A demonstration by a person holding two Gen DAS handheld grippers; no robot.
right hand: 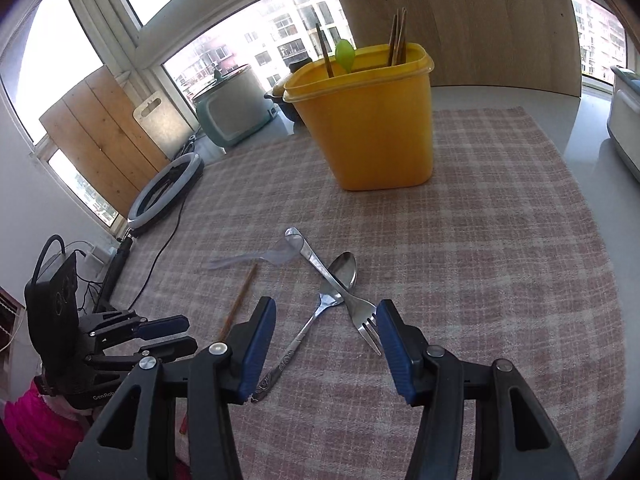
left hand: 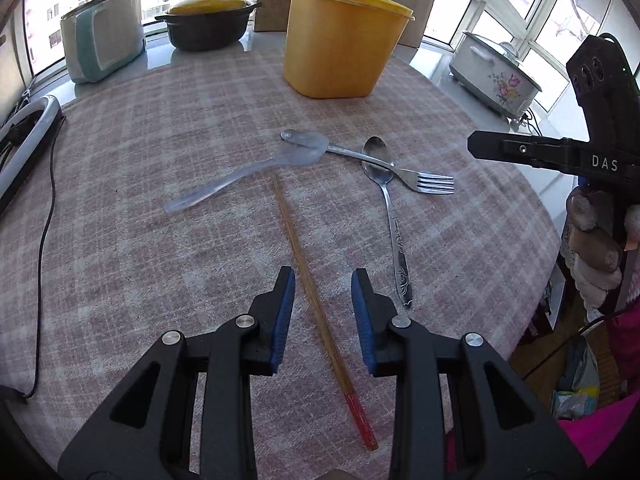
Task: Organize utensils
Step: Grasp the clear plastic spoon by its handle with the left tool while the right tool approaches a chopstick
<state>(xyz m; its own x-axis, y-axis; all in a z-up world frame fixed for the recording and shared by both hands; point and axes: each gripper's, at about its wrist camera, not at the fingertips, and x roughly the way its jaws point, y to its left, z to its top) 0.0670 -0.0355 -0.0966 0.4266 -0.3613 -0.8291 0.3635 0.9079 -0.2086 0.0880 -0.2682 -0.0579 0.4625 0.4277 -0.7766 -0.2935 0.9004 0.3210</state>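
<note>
Utensils scattered on checked cloth, windowed room.

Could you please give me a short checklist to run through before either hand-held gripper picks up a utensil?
1. Left hand-held gripper open, straddling the chopstick: ok.
2. Right hand-held gripper open and empty: ok.
3. Fork free to lift: not ok, it lies across the metal spoon.
4. Chopstick tip clear of the plastic spoon: cannot tell.
5. Yellow bin upright and open on top: ok.
6. Room left in the bin: cannot tell, its inside is hidden.
</note>
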